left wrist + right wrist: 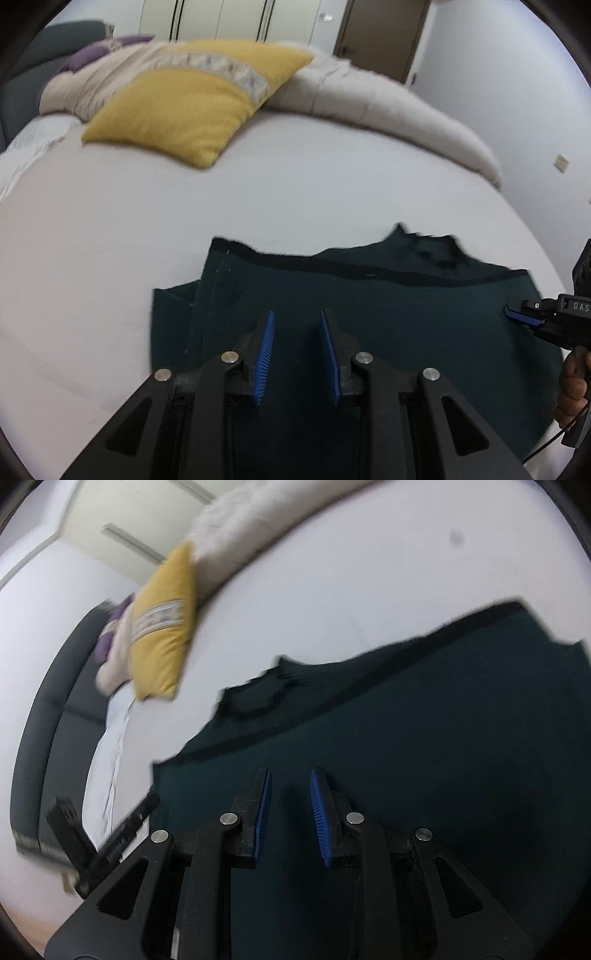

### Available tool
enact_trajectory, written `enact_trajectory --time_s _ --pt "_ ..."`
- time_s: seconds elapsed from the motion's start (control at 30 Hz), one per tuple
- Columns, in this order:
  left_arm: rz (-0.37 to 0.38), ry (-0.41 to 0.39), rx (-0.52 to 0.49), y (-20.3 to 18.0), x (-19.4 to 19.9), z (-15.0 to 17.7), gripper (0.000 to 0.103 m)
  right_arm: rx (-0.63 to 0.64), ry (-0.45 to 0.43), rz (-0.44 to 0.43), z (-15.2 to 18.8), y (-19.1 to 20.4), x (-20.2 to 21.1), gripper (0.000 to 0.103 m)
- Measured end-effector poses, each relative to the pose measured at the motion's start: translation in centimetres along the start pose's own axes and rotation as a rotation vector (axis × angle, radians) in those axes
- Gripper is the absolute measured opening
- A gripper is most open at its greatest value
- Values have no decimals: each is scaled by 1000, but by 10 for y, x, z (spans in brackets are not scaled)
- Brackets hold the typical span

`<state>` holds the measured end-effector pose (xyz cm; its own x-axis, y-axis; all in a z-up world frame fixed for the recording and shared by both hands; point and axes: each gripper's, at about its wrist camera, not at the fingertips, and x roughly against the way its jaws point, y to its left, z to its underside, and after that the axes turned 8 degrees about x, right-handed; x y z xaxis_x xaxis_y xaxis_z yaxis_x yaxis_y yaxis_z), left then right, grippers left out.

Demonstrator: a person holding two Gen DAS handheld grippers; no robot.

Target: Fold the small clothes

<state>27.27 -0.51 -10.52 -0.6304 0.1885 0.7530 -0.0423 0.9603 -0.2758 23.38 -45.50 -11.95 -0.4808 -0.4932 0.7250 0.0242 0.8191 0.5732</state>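
Note:
A dark green knitted garment lies spread on the white bed sheet, partly folded, with a black band along its far edge. My left gripper hovers over its near part, jaws open and empty. My right gripper shows at the right edge of the left wrist view, at the garment's right side. In the right wrist view my right gripper is open and empty above the same garment. The left gripper's body shows at the lower left there.
A yellow cushion lies on the far part of the bed, against a beige duvet bunched along the back. A grey headboard is at the left. A brown door and wardrobe stand behind.

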Motion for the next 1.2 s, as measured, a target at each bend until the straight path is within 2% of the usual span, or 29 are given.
enact_trajectory --time_s 0.07,0.13,0.23,0.33,0.37,0.4,0.47,0.5,0.53,0.6,0.63,0.7,0.77,0.83,0.87,0.9,0.97,1.03,1.07,1.13,1.17,1.2 --pt "-12 10 9 8 -14 3 29 -81 -28 -17 -5 -25 -5 13" --pt "25 -1 40 16 -16 4 29 -192 -81 -55 -11 -58 3 0" --pt "74 5 92 28 -21 -1 29 -293 -193 -53 -15 -104 30 0" --pt "148 16 157 43 -24 -2 28 -348 -273 -42 -12 -134 57 0" --pt "167 21 175 46 -23 -2 26 -354 -285 -8 -9 -138 64 0" --pt "184 26 199 50 -22 -2 21 -355 -300 62 -7 -143 79 3" --pt "184 33 241 60 -13 -2 17 -338 -322 76 -3 -140 99 10" --pt "166 34 255 62 -4 0 17 -295 -328 84 4 -126 112 10" --pt "155 27 265 62 10 5 18 -251 -323 57 12 -112 117 10" --pt "193 -9 253 56 40 20 32 -164 -277 -22 31 -76 118 10" --pt "208 -27 230 50 54 30 35 -119 -248 -58 41 -57 114 11" --pt "232 -6 191 36 67 51 44 -18 -141 -154 69 -14 90 12" --pt "223 35 160 30 65 68 44 37 -6 -229 98 19 52 12" --pt "198 69 163 37 53 80 40 64 81 -217 118 31 25 12" --pt "210 71 183 46 51 82 29 53 99 -191 126 26 13 10" --pt "213 72 195 51 51 82 17 30 75 -210 128 17 13 5" --pt "222 77 229 67 58 82 16 -25 31 -218 131 5 24 5" --pt "220 74 237 77 66 83 16 -49 -30 -154 131 -13 47 5" --pt "224 70 260 85 75 85 17 -57 -55 -108 133 -20 58 6" --pt "235 46 292 95 89 85 31 -56 -106 -33 135 -29 90 17" --pt "231 7 318 103 102 86 52 -40 -126 5 135 -28 102 22" --pt "223 -28 339 108 112 89 67 -12 -146 40 137 -22 114 32"
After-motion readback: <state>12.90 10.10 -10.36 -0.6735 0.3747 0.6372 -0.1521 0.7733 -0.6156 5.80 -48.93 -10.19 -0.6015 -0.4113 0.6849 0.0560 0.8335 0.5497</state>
